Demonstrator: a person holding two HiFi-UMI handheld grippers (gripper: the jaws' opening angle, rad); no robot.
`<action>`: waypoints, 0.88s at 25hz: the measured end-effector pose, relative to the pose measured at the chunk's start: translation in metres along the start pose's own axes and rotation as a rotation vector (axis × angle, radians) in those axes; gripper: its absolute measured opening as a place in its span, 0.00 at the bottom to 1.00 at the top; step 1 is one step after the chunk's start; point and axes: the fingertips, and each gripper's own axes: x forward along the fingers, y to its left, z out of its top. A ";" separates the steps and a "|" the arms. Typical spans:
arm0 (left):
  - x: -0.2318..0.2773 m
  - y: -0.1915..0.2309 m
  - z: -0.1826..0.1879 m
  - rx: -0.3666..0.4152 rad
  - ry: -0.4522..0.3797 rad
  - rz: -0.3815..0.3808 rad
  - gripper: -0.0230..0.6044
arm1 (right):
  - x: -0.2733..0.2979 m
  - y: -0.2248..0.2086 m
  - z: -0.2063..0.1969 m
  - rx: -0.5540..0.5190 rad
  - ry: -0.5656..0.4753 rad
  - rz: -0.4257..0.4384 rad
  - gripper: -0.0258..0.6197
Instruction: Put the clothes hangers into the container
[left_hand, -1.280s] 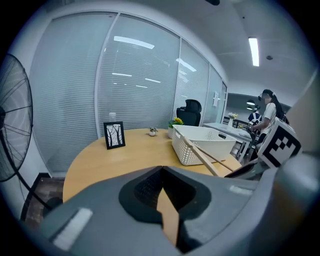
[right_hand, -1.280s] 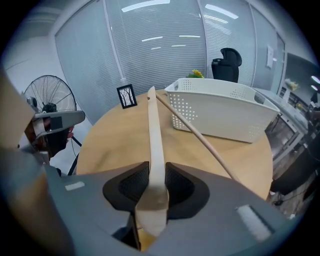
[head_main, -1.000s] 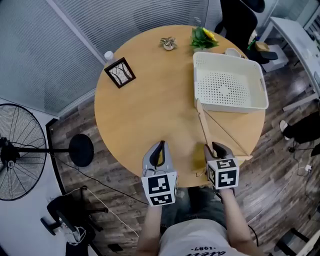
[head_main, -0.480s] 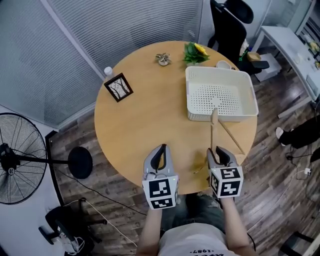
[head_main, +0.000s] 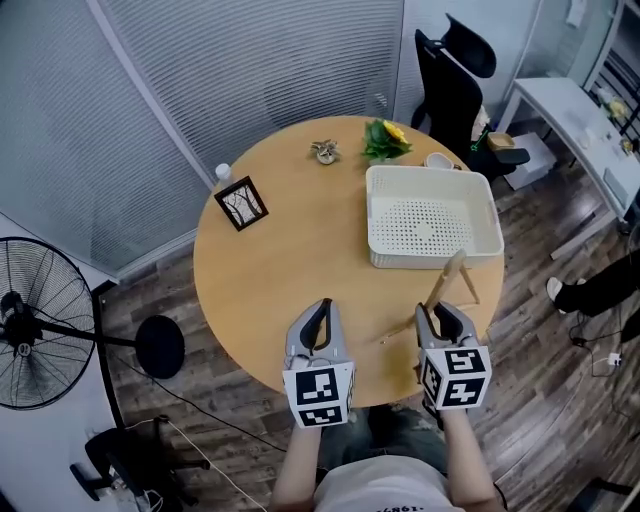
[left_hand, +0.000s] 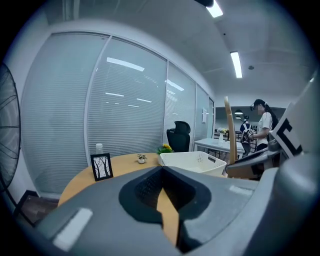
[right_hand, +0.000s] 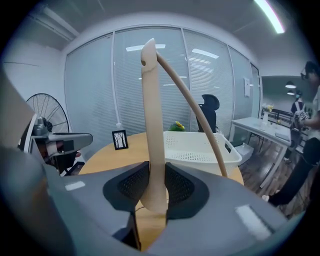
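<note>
Holding: right gripper (head_main: 445, 312), jaws clamped on the straight bar of a wooden clothes hanger (head_main: 447, 280); in the right gripper view the pads of the right gripper (right_hand: 152, 187) press both sides of the bar.
Hanger attitude: bar stands steeply up out of the jaws toward 12 o'clock in the right gripper view; the curved arm of the hanger (right_hand: 151, 125) arcs from its top down toward 4 o'clock. Hook not made out.
Hanger place: outside the container, over the table's 4 o'clock edge; its high tip shows against the near wall of the basket in the head view. Touching or apart, cannot tell.
Container: white perforated plastic basket (head_main: 410, 258), at about 2 o'clock on the table, nothing visible inside. Also seen ahead of the right jaws (right_hand: 200, 150).
Left gripper: (head_main: 318, 312) at the table's 6 o'clock edge, just beside the right one; fingers together at the tips, nothing between them in the left gripper view (left_hand: 162, 187).
Table: round, wooden (head_main: 280, 270).
Other items on table: black picture frame (head_main: 241, 203) at 10 o'clock; small ornament (head_main: 323, 151) at 12 o'clock; yellow-flowered plant (head_main: 385, 140) at 1 o'clock, behind the basket.
Surroundings: floor fan (head_main: 30, 320) at 9 o'clock off the table; black office chair (head_main: 455, 70) beyond 1 o'clock.
Left gripper view, 3 o'clock side: hanger (left_hand: 229, 130) upright, basket (left_hand: 190, 161) beyond, a person (left_hand: 262, 125) standing in the background.
</note>
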 end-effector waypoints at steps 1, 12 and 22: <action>0.000 -0.001 0.004 0.004 -0.007 -0.001 0.04 | -0.002 -0.001 0.006 0.000 -0.012 0.001 0.24; 0.009 -0.009 0.047 0.023 -0.081 -0.024 0.04 | -0.024 -0.023 0.065 -0.022 -0.111 -0.049 0.24; 0.025 -0.003 0.073 0.006 -0.102 -0.058 0.04 | -0.038 -0.035 0.125 -0.099 -0.171 -0.078 0.24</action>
